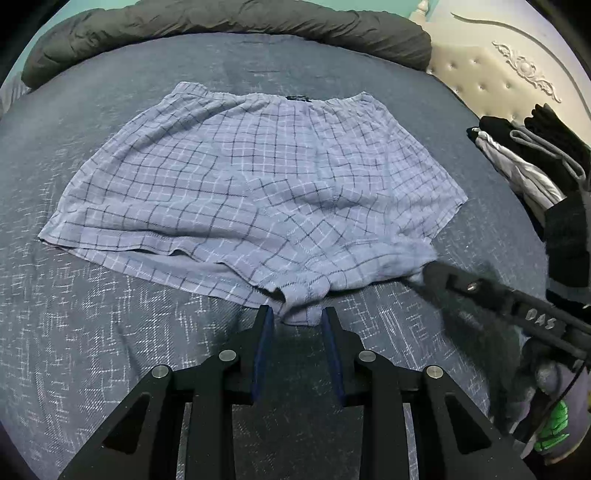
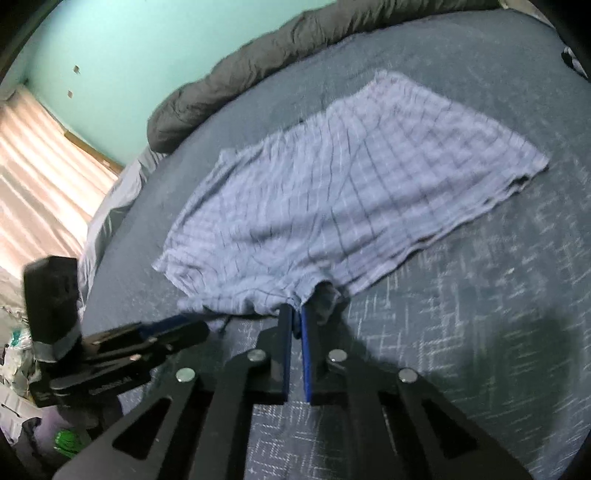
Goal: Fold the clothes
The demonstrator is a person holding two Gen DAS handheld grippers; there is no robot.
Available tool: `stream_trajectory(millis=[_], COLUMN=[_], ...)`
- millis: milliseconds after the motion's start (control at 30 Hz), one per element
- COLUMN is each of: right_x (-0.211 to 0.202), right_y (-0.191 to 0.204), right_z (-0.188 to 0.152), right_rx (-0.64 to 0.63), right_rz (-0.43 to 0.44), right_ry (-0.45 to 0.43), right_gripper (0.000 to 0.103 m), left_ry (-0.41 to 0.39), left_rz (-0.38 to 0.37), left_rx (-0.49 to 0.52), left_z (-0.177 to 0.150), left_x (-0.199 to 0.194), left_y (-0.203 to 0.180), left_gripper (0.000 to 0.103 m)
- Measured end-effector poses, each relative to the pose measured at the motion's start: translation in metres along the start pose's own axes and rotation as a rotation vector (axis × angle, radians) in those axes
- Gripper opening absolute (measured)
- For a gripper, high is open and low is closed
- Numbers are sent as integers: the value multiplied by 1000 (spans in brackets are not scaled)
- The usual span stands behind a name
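Note:
Pale blue checked shorts point(image 1: 258, 177) lie flat on the dark blue bed cover point(image 1: 110, 350), waistband at the far side. My left gripper point(image 1: 297, 317) stands open at the near hem, and the crotch tip of the cloth lies between its fingertips without being pinched. In the left wrist view my right gripper point(image 1: 428, 271) comes in from the right and grips the near right leg hem. In the right wrist view the right gripper point(image 2: 296, 314) is shut on a bunched bit of the shorts point(image 2: 351, 192) hem. The left gripper point(image 2: 192, 328) shows low at the left there.
A rolled dark grey duvet point(image 1: 240, 22) runs along the far edge of the bed. A pile of black and white clothes point(image 1: 535, 155) sits at the right by the padded headboard point(image 1: 498, 74). A curtain point(image 2: 44, 155) and teal wall point(image 2: 147, 44) lie beyond the bed's left side.

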State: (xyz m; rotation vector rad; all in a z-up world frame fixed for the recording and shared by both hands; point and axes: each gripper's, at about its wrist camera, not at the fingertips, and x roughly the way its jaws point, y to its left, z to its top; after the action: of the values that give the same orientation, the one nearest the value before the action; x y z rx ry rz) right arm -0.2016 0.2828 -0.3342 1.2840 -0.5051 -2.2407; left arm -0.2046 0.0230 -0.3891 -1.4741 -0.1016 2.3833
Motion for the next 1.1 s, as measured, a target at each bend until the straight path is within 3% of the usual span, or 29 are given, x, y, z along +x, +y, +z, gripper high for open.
stream_trajectory(millis=[33,100,200,467,800,967,1100], right_x=[-3,-7,-10,-10,17,14,16], right_y=[0,-1,-5,-12,-13,-13,-15], right_z=[2,4,7,7,-3,-2,0], right_rx=[-2,2,22,29,-20,-24,-35], right_rz=[4,15,30,32,-6,-8,-19], right_ry=[-10,-21,-27,-3,133,137,193], right_gripper=[3,3,3,3,3,3,4], left_ry=[-1,1,1,27,91,72,57], left_rz=[-1,-5,-30,-57,-85,-78,-93], left_rx=[1,11,40,98,30,1,-56], left_z=[1,3,3,-5,-11,-10,-7], left_x=[1,4,3,-1,12,0,-12], left_y=[-1,-4,-10,-26,-12,-5,6], left_gripper=[29,13,1,1,1,1,1])
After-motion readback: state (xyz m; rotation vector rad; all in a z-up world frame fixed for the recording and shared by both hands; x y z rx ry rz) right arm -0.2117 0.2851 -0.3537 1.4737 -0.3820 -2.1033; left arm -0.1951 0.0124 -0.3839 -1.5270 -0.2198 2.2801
